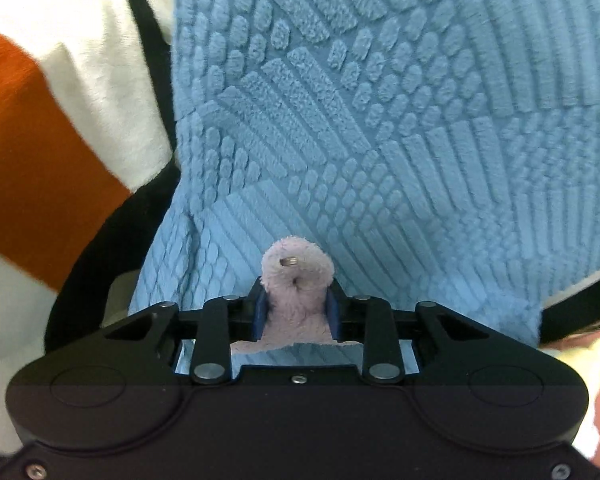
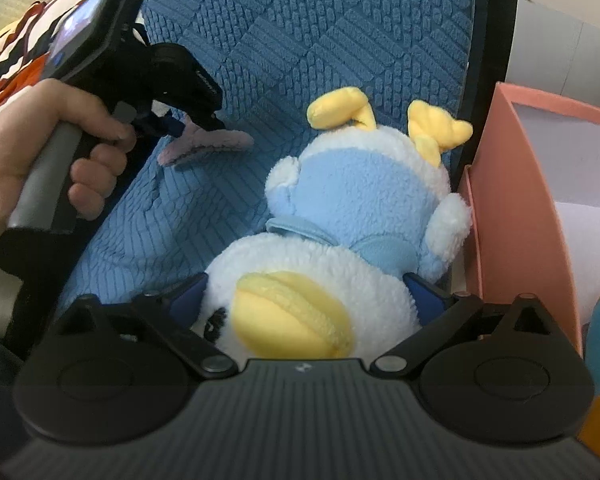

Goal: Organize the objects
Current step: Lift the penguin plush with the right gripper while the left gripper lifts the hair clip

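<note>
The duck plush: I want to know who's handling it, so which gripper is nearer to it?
Right. The right gripper straddles the duck plush's head; the left gripper is off to its side, pinching a small lilac plush piece.

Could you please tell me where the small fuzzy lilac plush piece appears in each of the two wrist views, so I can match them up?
Left wrist view: the small fuzzy lilac plush piece sits bottom centre, pinched by the left gripper.
Right wrist view: it lies upper left, under the left gripper, left of the duck plush.
Shared landmark: the textured blue blanket beneath it.
</note>
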Tool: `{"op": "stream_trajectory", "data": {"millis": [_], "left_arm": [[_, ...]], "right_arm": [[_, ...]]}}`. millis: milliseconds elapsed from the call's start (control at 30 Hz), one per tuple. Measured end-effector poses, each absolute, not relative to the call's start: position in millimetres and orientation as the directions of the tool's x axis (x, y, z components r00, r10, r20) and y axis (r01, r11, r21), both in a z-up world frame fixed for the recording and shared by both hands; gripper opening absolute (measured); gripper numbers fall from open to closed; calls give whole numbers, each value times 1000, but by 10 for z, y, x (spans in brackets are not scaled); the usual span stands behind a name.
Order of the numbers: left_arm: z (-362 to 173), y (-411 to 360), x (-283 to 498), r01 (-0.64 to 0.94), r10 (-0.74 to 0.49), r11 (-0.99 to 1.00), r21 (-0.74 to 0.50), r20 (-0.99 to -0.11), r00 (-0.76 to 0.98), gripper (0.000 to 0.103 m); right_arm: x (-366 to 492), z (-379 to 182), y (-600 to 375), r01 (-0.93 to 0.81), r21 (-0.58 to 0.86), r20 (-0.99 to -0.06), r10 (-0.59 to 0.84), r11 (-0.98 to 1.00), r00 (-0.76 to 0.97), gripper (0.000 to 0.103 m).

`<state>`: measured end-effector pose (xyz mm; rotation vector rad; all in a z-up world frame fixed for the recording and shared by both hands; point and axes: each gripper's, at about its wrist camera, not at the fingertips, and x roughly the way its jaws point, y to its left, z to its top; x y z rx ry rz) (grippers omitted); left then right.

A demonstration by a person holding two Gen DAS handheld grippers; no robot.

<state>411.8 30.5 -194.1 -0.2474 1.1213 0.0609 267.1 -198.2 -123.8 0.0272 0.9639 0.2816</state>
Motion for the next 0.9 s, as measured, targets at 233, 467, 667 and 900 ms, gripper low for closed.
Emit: {"op": "stream_trajectory", "data": {"millis": [233,467,667,900], "left_arm": [[-1695,293,3558,-165,-72,972,-169,-877,476,27],[-1571,208,3142,-137,-90,974,-178,-868,488,27],[-1539,219,2743,-125,-128,968,-216,-861,492,27],[-1453,239,2366,-108,-168,960,-256,-844,510,27]], "right_arm": [[2572,-1149,-2014,-237,148,-796,258,960,547,91],[2433,-1029,-2172,-212,198,-785,284,957,551,90],[2246,-979,-2213,-191,214,-776,286,958,563,90],[2101,-932,-2163,-178,239,-770,298,955,564,90]]}}
